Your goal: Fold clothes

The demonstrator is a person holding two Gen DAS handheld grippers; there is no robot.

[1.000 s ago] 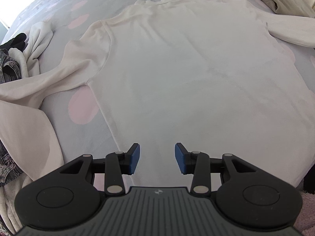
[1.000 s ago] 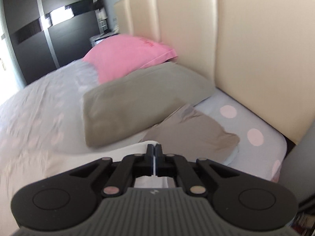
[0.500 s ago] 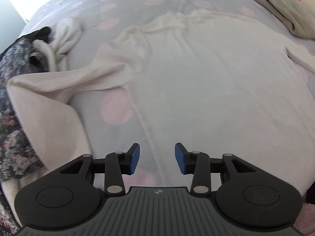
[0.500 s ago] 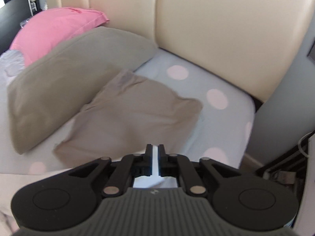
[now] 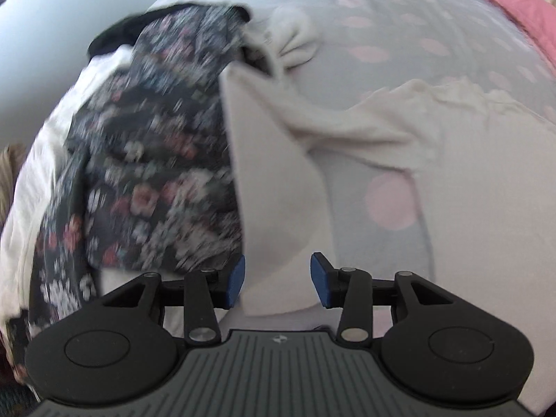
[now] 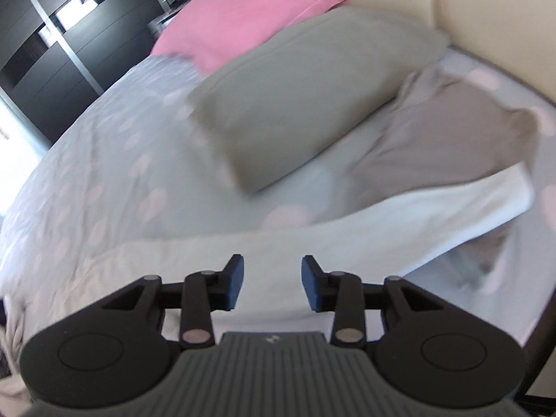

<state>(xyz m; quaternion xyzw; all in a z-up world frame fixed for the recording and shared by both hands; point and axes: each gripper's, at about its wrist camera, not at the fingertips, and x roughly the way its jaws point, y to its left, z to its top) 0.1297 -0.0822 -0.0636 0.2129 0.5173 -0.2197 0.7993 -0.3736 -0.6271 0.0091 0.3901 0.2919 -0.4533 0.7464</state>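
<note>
Bedspread (image 5: 434,17) bears floral garment (image 5: 146,160); pillows (image 6: 305,104) opposite.

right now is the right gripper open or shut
Open: the right gripper has its blue pads apart, empty, above the white top.

No readable text, numbers or brand names in either view. Only mark: a small pale emblem (image 5: 279,339) on the ribbed grey housing of the left gripper (image 5: 277,280), and the same emblem (image 6: 270,340) on the right gripper (image 6: 271,283) housing; too small to read as lettering. Nothing printed legible on the blurred floral garment (image 5: 146,160) or pink pillow (image 6: 243,21).
</note>
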